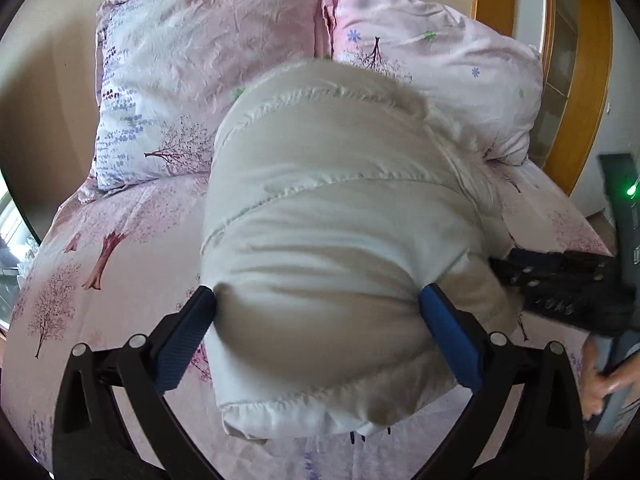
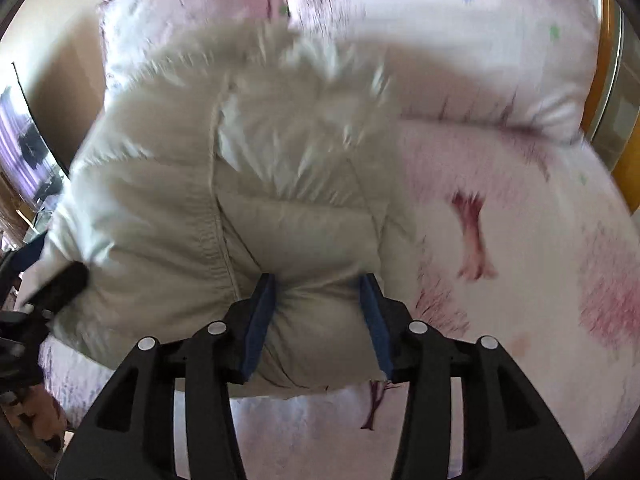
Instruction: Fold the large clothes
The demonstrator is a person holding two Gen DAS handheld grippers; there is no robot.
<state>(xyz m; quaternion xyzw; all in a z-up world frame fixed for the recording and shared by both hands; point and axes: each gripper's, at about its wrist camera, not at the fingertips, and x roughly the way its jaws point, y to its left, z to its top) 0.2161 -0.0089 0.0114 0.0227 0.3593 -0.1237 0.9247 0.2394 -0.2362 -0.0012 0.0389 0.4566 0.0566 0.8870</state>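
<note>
The puffy white quilted jacket (image 1: pixel 336 216) is folded into a thick, rounded bundle lying on the bed (image 1: pixel 100 280), its far end reaching the two pillows (image 1: pixel 192 80). Stitched seams run across its bulging panels. A fluffy trim shows along its far right edge. The near end bulges outward; its lower hem lies on the pink sheet.

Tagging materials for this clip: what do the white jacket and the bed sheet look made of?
Jacket: likely a smooth, faintly glossy synthetic shell over puffy filling, judging by the stitched, bulging quilted bands. Bed sheet: matte woven cloth, probably cotton, with fine creases and a printed pink tree pattern.
</note>
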